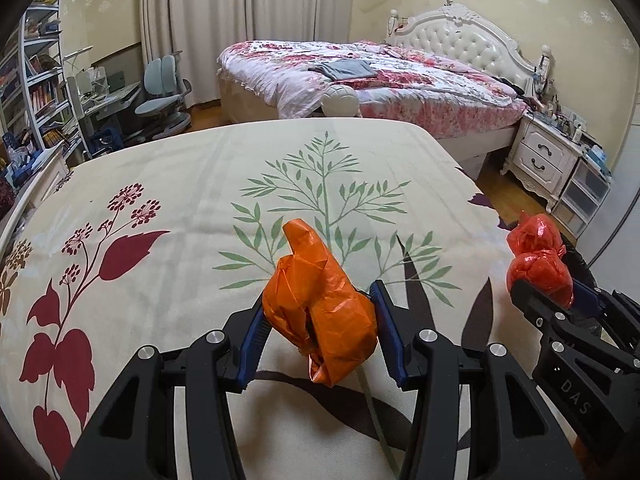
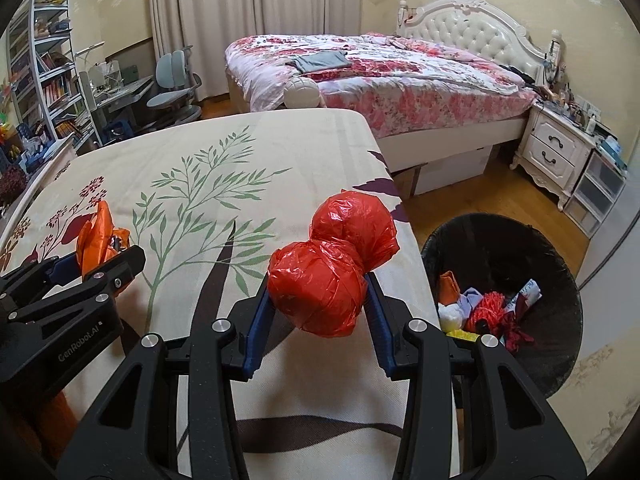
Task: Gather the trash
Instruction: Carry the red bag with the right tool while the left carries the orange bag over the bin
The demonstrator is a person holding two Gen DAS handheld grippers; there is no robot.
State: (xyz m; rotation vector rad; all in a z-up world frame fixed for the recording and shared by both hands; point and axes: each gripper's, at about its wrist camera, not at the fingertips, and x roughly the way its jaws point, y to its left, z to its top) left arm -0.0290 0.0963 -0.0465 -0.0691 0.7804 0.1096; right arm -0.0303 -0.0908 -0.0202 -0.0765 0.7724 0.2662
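The left gripper (image 1: 320, 320) pinches an orange plastic wad (image 1: 320, 312) between its blue pads, low in the centre of the left wrist view. The right gripper (image 2: 320, 300) is clamped on a red plastic wad (image 2: 328, 276), low in the centre of the right wrist view. Both wads are clear of the patterned tablecloth (image 2: 200, 160) beneath them. The black-lined trash bin (image 2: 560, 272) stands on the floor at the lower right of the right wrist view, just beside the table edge, and already contains several scraps. Judged progress: pickup is complete for both items; transfer over the bin and release remain. The orange wad is crumpled, creased film with a peak; the red wad is glossy, two-lobed and tightly bunched.
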